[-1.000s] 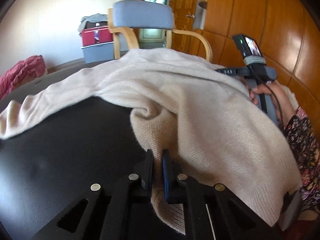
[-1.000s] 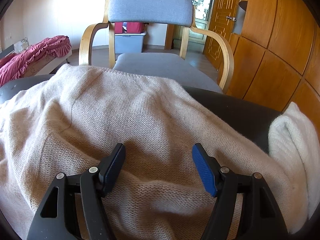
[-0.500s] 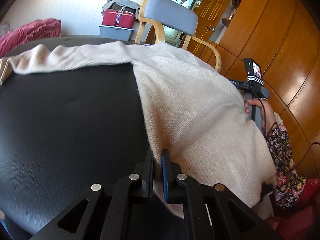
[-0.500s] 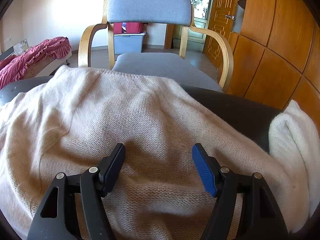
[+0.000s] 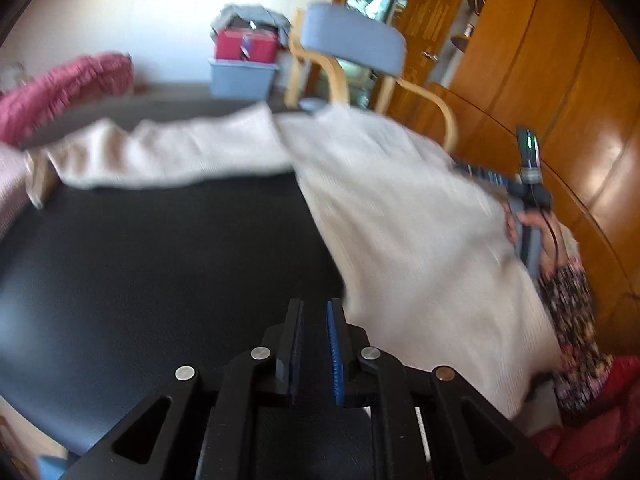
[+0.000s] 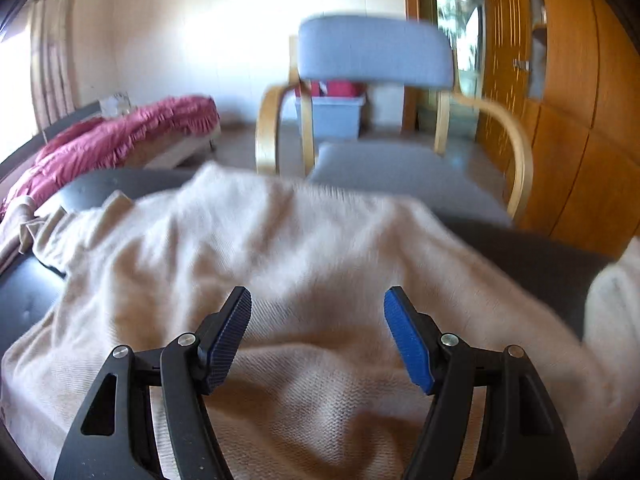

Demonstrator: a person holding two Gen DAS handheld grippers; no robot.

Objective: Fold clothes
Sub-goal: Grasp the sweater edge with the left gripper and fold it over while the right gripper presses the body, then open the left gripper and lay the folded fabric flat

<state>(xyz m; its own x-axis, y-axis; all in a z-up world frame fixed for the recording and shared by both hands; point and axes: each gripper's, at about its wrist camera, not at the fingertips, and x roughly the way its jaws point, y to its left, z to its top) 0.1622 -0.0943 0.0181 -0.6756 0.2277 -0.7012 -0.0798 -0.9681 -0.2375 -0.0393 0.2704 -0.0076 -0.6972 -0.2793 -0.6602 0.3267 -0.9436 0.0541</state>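
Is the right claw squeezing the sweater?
No, the right claw is wide open above the cream sweater, with a clear gap between its two fingers and no cloth pinched there.

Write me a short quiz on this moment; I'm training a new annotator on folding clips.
1. True or false: the right gripper hovers with its jaws wide apart over the beige sweater.
2. What stands just beyond the table's far edge? A) a ladder B) an armchair with a blue-grey back C) a washing machine
3. Fill in: in the left wrist view, the sweater's sleeve lies stretched out over the ___ tabletop.

Key: 1 true; 2 B; 3 black.
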